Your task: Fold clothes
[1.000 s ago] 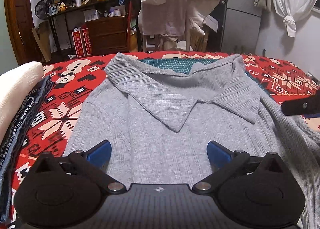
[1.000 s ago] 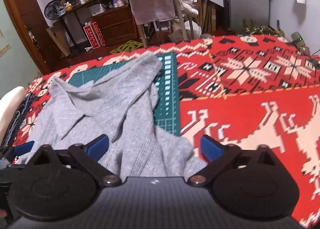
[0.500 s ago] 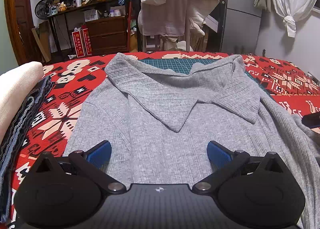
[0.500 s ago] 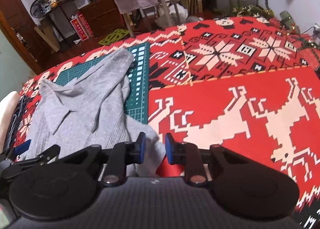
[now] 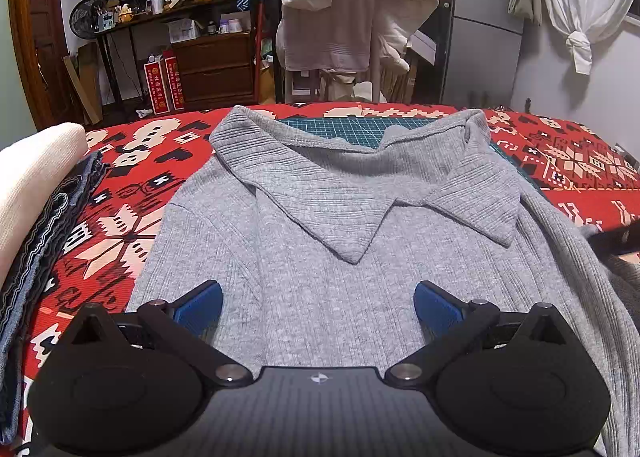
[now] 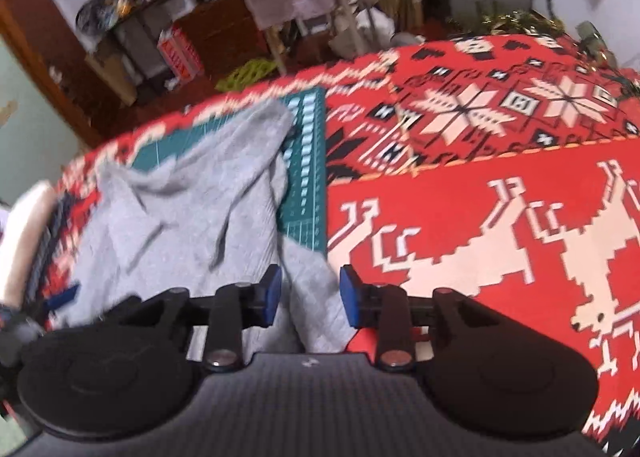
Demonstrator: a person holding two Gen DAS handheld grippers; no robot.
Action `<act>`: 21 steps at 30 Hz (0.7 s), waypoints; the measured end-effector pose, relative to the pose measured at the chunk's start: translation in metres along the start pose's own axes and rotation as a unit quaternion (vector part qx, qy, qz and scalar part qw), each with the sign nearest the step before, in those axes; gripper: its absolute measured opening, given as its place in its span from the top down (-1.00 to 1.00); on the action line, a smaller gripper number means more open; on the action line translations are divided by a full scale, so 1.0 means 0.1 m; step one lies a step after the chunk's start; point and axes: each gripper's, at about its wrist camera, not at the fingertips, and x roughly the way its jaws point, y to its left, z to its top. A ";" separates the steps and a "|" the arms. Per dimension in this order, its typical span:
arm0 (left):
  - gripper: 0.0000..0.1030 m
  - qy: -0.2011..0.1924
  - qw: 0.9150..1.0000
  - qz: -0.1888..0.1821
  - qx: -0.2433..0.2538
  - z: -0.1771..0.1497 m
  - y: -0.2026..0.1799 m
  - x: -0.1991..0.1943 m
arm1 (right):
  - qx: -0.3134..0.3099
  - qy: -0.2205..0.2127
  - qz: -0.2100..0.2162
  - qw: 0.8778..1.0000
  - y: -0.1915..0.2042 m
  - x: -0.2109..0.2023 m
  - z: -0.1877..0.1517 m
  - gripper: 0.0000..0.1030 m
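Observation:
A grey ribbed sweater with a wide collar lies flat on the red patterned blanket, front up. My left gripper hovers open over its lower body, its blue pads wide apart with nothing between them. In the right wrist view the sweater stretches away to the left. My right gripper has the bunched sleeve end between its pads; its jaws are opening slightly, with the cloth still filling the gap. A dark tip of the right gripper shows at the sweater's right edge.
A green cutting mat lies under the sweater's top. Folded clothes, cream on dark blue, are stacked at the left edge. Red blanket spreads bare to the right. A chair draped with laundry stands beyond the bed.
The right gripper went from wide open to closed around the sleeve end, then widened a little and tilted. The left gripper and the sweater's body have stayed put.

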 end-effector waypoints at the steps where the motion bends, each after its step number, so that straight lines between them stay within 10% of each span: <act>1: -1.00 0.000 1.000 0.000 0.000 0.00 0.00 0.00 | -0.010 0.008 -0.003 1.000 0.03 0.04 -0.01 0.85; 21: -1.00 0.000 1.000 -0.001 0.000 0.00 0.02 0.00 | 0.089 -0.122 -0.200 0.968 -0.78 -0.12 0.36 0.95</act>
